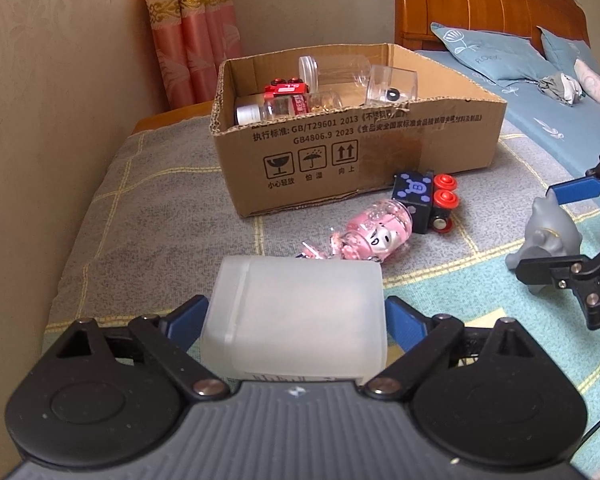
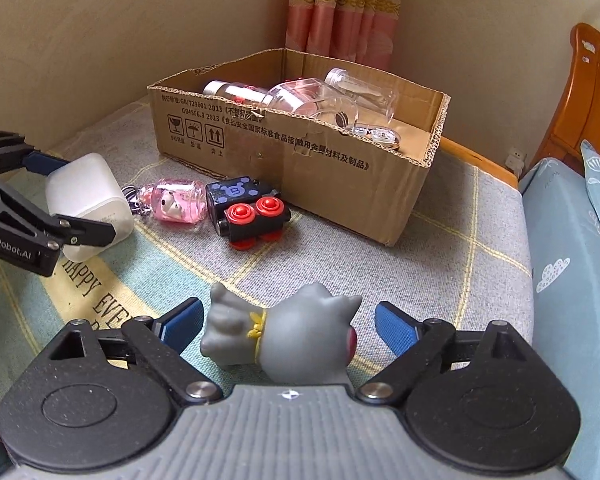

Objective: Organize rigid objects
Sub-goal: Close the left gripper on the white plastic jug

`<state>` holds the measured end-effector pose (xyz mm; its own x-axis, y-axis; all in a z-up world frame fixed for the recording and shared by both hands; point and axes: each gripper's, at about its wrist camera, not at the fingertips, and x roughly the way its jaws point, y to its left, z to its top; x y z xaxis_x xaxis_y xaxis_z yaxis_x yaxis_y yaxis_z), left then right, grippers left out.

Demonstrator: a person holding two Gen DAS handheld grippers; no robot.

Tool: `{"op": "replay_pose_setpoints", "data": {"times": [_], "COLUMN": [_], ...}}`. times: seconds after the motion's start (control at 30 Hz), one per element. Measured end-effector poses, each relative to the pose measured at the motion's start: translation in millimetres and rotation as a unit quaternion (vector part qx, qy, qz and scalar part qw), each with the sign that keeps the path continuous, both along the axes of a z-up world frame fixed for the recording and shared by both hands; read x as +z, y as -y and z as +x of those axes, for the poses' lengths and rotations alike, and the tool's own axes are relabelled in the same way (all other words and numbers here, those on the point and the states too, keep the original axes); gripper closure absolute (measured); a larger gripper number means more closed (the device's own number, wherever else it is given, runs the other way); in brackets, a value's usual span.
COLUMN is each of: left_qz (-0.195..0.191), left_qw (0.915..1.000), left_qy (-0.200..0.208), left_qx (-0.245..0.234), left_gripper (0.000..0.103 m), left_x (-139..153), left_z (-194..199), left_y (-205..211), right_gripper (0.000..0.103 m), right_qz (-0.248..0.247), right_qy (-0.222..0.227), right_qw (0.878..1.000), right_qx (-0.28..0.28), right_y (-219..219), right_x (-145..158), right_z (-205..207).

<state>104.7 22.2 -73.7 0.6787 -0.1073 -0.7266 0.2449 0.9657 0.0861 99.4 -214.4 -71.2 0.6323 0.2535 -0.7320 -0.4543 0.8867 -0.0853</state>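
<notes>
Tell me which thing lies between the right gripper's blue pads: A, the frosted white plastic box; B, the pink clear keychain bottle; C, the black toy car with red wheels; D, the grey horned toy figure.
D: the grey horned toy figure lies on the blanket between the right gripper and its open blue pads, which stand clear of it.

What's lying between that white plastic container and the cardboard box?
Between the white container and the cardboard box lie a pink keychain bottle and a black toy car with red wheels, clearest from the left wrist view.
</notes>
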Motion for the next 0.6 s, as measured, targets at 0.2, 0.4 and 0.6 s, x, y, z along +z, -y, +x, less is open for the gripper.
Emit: {"op": "replay_pose_setpoints", "data": {"times": [0.2,0.4,0.6], "left_qz": [0.001,0.011,0.0], "left_qw": [0.9999,0.9998,0.9998], "left_qy": [0.007,0.003,-0.008], "left_qx": [-0.008,-0.014,-0.02], "left_gripper": [0.01,0.015,0.02], "left_x": [7.4,5.6,8.9], "left_z": [-0.4,2.2,2.0], "left_y": [-1.5,1.4,-1.6], "right_gripper": [0.009,0.025,0.026], "right_qz": [0.012,0.017,0.011], "right_qy": [-0.004,-0.015,-0.015], "right_qw": [1.0,1.0,1.0], "right_qx": [0.006,0.011,0.009], "right_y": [4.2,7.4,9.3], "right_x": [-0.5,-1.0,6.8], "right_z": [1.1,-1.1,-2.5]}}
